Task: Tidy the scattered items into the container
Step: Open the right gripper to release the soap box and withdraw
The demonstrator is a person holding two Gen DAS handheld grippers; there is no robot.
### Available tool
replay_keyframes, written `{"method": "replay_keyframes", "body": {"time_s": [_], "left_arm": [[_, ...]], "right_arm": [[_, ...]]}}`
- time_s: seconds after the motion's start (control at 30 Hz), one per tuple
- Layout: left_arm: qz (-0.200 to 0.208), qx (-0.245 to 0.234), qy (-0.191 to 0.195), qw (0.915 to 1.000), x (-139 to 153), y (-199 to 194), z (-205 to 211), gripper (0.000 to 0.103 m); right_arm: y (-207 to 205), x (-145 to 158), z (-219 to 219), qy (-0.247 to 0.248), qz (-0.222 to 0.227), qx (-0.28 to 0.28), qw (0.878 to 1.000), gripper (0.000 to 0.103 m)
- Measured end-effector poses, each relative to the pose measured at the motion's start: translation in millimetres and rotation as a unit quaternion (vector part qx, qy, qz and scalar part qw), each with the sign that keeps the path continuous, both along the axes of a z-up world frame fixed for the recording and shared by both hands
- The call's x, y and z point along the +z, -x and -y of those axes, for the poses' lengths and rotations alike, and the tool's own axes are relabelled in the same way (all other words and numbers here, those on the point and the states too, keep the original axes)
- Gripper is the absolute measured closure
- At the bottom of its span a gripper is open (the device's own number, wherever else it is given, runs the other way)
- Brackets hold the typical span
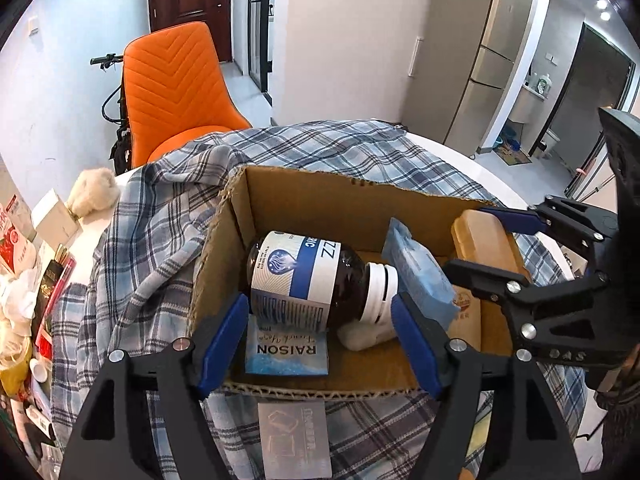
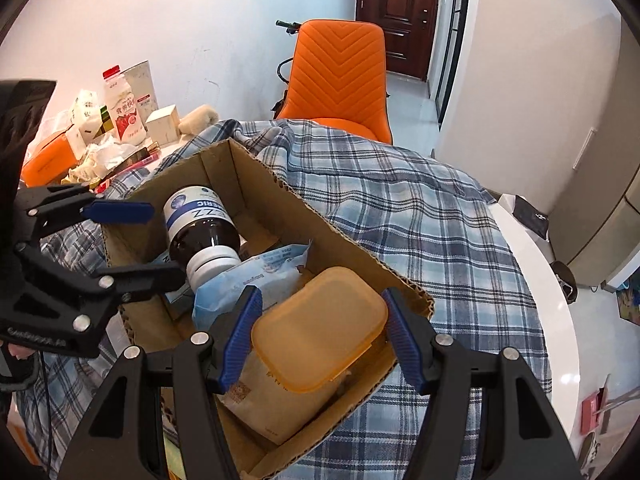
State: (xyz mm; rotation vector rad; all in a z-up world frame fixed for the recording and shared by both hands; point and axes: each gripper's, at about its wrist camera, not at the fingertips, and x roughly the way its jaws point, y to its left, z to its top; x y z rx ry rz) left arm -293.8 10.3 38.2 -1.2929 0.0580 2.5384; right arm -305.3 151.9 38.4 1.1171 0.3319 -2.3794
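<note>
An open cardboard box (image 1: 316, 196) (image 2: 256, 168) stands on a plaid cloth. Inside lie a dark bottle (image 1: 308, 276) (image 2: 200, 224) with a white cap, a blue RAISON packet (image 1: 286, 350), a light blue wipes pack (image 1: 416, 272) (image 2: 248, 280), a tan paper bag (image 2: 264, 396) and an amber plastic container (image 1: 486, 240) (image 2: 320, 328). My left gripper (image 1: 320, 336) is open, its fingers either side of the bottle. My right gripper (image 2: 320, 340) is open, its fingers either side of the amber container, apart from it.
A small silver packet (image 1: 294, 440) lies on the plaid cloth (image 2: 420, 216) just in front of the box. Clutter of cartons, a milk bottle (image 2: 124, 108) and wrappers fills the table's left side. An orange chair (image 2: 340, 76) stands behind the round white table (image 2: 536, 264).
</note>
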Motion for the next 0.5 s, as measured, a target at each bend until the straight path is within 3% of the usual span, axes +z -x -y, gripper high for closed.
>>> {"method": "replay_keyframes", "body": {"time_s": [0.5], "left_arm": [[-0.023, -0.017, 0.017, 0.9994, 13, -30, -1, 0.027]], "right_arm": [[-20, 14, -11, 0.014, -0.013, 0.001, 1.0, 0.038]]}}
